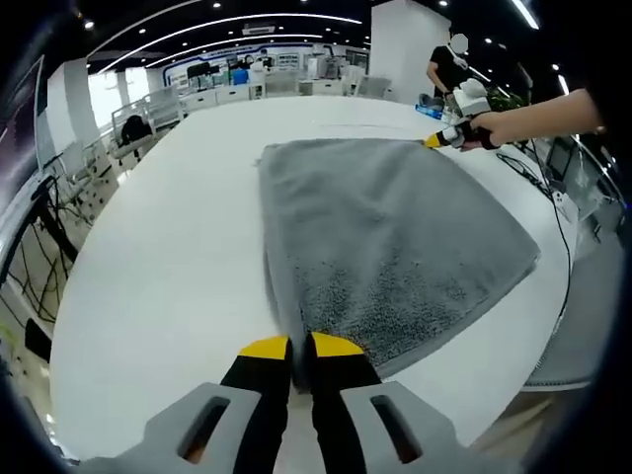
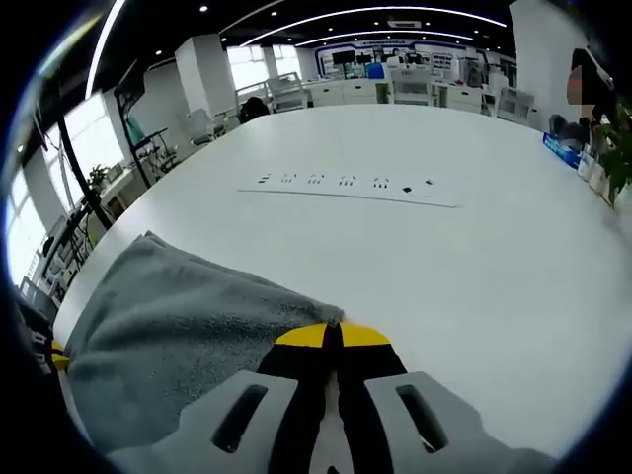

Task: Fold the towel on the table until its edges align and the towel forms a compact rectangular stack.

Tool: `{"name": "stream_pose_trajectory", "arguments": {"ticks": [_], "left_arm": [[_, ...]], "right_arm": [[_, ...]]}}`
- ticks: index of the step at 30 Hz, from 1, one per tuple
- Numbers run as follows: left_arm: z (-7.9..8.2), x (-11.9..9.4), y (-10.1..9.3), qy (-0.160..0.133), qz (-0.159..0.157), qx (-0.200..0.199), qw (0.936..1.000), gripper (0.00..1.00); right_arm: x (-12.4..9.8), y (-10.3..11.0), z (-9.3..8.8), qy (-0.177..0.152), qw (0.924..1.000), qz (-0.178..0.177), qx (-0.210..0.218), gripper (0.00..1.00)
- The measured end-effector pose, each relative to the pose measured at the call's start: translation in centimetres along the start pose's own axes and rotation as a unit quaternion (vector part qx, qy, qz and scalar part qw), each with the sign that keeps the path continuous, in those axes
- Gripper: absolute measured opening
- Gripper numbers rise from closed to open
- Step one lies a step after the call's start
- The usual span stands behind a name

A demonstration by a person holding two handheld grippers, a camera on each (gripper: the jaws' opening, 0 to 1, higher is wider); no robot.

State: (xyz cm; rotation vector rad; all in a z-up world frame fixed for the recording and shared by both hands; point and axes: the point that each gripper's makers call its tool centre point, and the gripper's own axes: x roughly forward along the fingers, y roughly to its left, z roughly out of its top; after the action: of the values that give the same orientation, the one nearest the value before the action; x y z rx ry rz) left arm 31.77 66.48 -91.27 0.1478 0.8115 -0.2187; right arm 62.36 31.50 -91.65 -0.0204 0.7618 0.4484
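Two tongs, each with jaws closed, pinch opposite corners of the grey towel: left tongs [image 1: 299, 346] on the near corner, right tongs [image 2: 331, 336] on the far one. Towel [image 1: 385, 237] lies flat ahead on the white counter [image 1: 168, 247]. Risk: uneven pull slips a corner, skewing edges.

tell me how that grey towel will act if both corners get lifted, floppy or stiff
Probably floppy: the grey towel lies flat in soft, already doubled layers on the white table. Its thick pile suggests some weight, so the middle would likely sag. The nap should grip well in the left gripper and right gripper.
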Motion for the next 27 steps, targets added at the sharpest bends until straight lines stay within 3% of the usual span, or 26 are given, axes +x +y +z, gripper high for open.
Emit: {"name": "stream_pose_trajectory", "arguments": {"ticks": [5, 14, 20, 27], "left_arm": [[0.7, 0.5, -2.7, 0.013, -0.018, 0.043, 0.9988, 0.06], [1.8, 1.5, -8.0, 0.017, -0.063, 0.066, 0.9957, 0.05], [2.7, 2.1, -12.0, 0.026, -0.101, 0.111, 0.9884, 0.05], [3.6, 2.8, -15.3, 0.024, -0.129, 0.127, 0.9832, 0.05]], "right_arm": [[-1.2, -2.3, -0.7, 0.002, 1.0, -0.007, -0.003, 0.0], [-4.5, -6.0, -1.9, 0.01, 0.9996, -0.027, -0.006, 0.0], [-5.9, -8.7, -2.3, 0.012, 0.9992, -0.038, -0.004, 0.0], [-7.1, -12.2, -2.9, 0.022, 0.9982, -0.054, -0.012, 0.0]]}}
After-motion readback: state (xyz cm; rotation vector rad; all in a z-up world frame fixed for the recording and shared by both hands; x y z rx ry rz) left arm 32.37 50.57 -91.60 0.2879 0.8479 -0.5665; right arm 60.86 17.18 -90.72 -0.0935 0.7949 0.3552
